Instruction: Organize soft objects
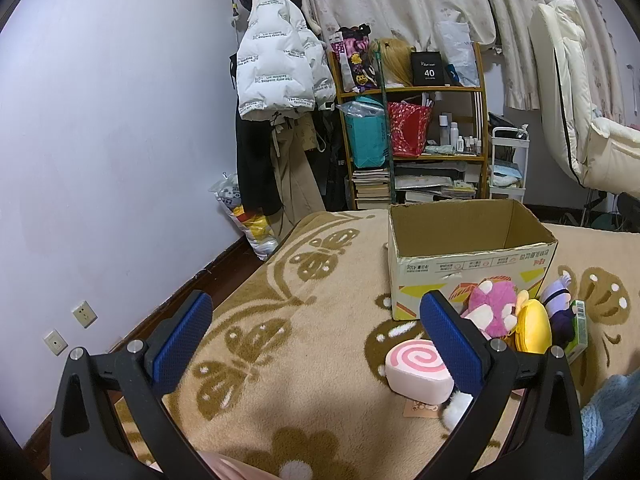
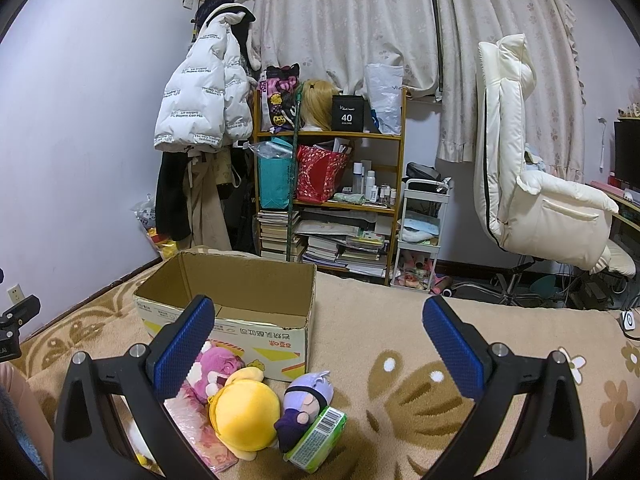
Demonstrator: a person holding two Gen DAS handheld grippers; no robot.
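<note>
An open, empty cardboard box (image 1: pixel 472 258) (image 2: pixel 228 312) stands on the beige patterned blanket (image 1: pixel 280 320). In front of it lie soft toys: a pink plush (image 1: pixel 492 306) (image 2: pixel 218 364), a yellow plush (image 1: pixel 532 326) (image 2: pixel 244 414), a purple-haired doll (image 1: pixel 558 304) (image 2: pixel 306 400) and a green packet (image 1: pixel 578 326) (image 2: pixel 318 438). A pink swirl cushion (image 1: pixel 418 366) lies beside my left gripper's right finger. My left gripper (image 1: pixel 316 332) is open and empty, left of the toys. My right gripper (image 2: pixel 318 344) is open and empty above the toys.
A cluttered wooden shelf (image 2: pixel 332 200) with bags and books stands at the back by a white jacket (image 2: pixel 204 100) hanging on the wall. A white recliner chair (image 2: pixel 532 184) is at the right. A white trolley (image 2: pixel 420 236) stands beside the shelf.
</note>
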